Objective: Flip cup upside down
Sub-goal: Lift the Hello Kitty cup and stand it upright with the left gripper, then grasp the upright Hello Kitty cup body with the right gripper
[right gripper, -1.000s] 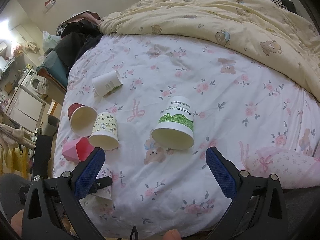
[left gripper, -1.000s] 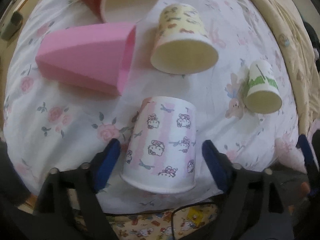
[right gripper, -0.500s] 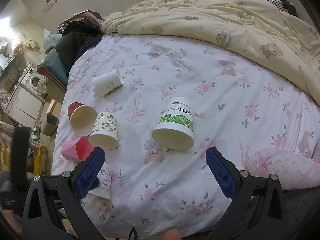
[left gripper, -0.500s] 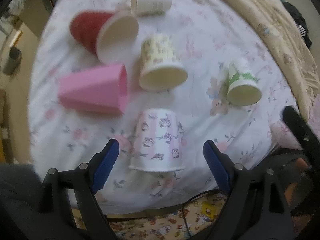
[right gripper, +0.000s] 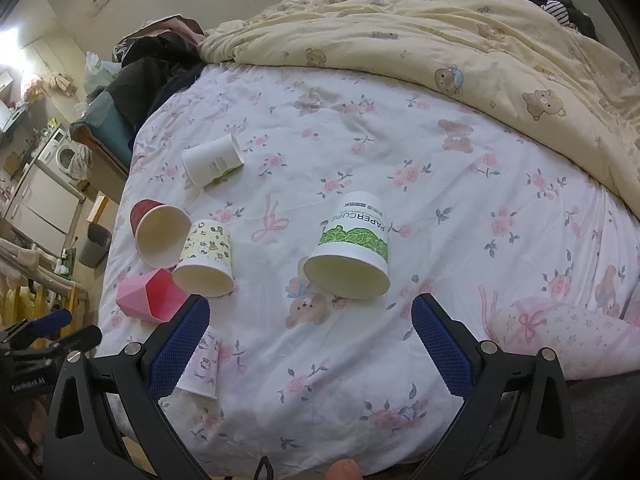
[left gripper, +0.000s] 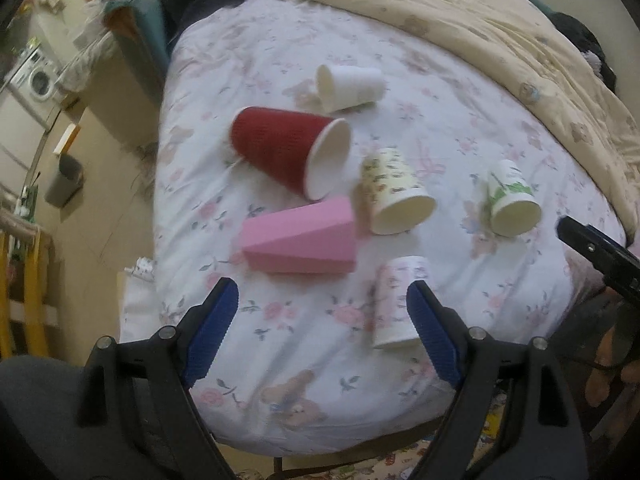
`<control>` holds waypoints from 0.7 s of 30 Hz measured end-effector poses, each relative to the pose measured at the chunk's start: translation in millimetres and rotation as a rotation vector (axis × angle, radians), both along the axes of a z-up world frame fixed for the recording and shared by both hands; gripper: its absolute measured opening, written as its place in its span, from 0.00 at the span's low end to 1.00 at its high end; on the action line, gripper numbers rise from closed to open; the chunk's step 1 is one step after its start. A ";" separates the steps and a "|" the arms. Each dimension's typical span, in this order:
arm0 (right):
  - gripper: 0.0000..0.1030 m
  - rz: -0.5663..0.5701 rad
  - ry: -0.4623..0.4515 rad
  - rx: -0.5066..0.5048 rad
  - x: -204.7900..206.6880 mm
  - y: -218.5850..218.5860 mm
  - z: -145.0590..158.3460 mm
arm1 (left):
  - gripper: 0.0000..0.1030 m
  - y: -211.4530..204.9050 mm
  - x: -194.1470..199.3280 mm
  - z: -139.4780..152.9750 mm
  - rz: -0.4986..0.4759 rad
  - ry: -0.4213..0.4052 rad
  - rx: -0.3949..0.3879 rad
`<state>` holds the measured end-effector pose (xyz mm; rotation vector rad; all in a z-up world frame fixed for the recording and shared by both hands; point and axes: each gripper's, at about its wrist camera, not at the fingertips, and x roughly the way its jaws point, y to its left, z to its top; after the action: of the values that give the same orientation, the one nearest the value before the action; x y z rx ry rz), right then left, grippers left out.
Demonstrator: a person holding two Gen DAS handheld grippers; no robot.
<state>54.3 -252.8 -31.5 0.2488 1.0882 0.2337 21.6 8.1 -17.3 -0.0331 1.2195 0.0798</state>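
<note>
Several paper cups lie on the flowered bed sheet [left gripper: 280,332]. A pink-striped kitty cup [left gripper: 396,300] stands upside down near the bed's front edge, just inside my left gripper's right finger; it also shows in the right wrist view [right gripper: 204,364]. My left gripper [left gripper: 324,336] is open and empty, raised back from the cups. A pink faceted cup [left gripper: 300,240], a red cup [left gripper: 288,152], a yellow patterned cup [left gripper: 396,192], a white cup [left gripper: 352,86] and a green-leaf cup [right gripper: 352,248] lie on their sides. My right gripper [right gripper: 312,344] is open and empty in front of the green-leaf cup.
A cream bear-print duvet [right gripper: 440,28] covers the far side of the bed. A pink pillow [right gripper: 560,336] lies at the right front. Dark clothes [right gripper: 156,68] are piled at the back left. The floor, a bin [left gripper: 64,180] and a washing machine [left gripper: 38,80] lie left of the bed.
My left gripper has pulled back, up and to the left, away from the upside-down kitty cup that stood between its fingers. My right gripper has stayed still.
</note>
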 end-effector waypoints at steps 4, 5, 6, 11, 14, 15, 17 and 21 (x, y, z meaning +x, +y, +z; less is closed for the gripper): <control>1.00 0.002 0.003 -0.004 1.3 2.9 -0.5 | 0.81 13.5 -4.6 -9.8 0.052 -0.017 0.009; 1.00 0.004 0.003 0.003 1.6 3.6 0.0 | 0.81 16.6 -4.8 -12.2 0.066 -0.015 -0.003; 1.00 0.010 0.002 0.012 1.6 4.8 0.8 | 0.81 19.6 -4.8 -14.2 0.080 -0.013 -0.017; 1.00 0.093 0.027 0.028 0.1 23.6 4.2 | 0.81 29.1 -4.8 -9.1 0.132 -0.044 -0.054; 1.00 0.106 0.005 0.027 -1.1 31.6 12.2 | 0.81 40.2 -5.2 -6.2 0.190 -0.057 -0.117; 1.00 0.112 0.008 0.025 0.1 34.4 13.1 | 0.81 44.3 -5.3 -5.9 0.205 -0.061 -0.138; 1.00 0.123 0.027 0.028 3.3 40.5 13.0 | 0.81 47.8 -3.8 -6.2 0.217 -0.055 -0.138; 1.00 0.157 0.143 0.083 14.0 54.2 -2.8 | 0.81 47.5 -4.7 -6.7 0.208 -0.047 -0.150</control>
<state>68.3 -198.6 -34.2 0.2578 1.2433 0.4072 16.9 55.6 -24.0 -0.2912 1.1705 0.1681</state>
